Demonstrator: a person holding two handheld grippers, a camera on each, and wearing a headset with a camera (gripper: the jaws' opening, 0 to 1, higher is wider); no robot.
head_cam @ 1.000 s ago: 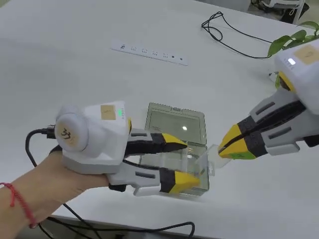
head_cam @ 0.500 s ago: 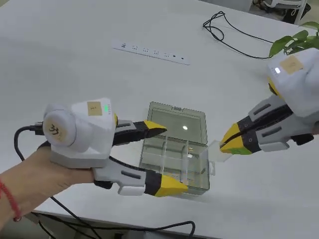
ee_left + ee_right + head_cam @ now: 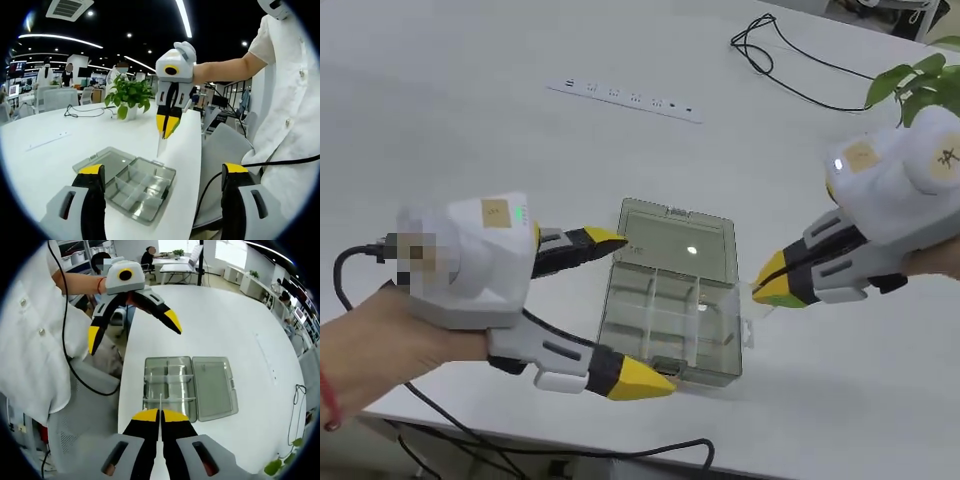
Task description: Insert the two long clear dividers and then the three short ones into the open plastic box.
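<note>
Box (image 3: pixel 675 245): 1 | divider (image 3: pixel 159 146): 1, pinched by right gripper (image 3: pixel 765 287) | left gripper (image 3: pixel 642 309): agape

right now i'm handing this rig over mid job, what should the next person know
Left gripper: wide open, empty, beside the open clear grey plastic box.
Right gripper: shut on a small clear plastic divider, poised at the box's edge.
Done: several dividers already stand in the box and form compartments; the exact count is unclear.
To do: seat the held divider, then check that none is missing.
</note>
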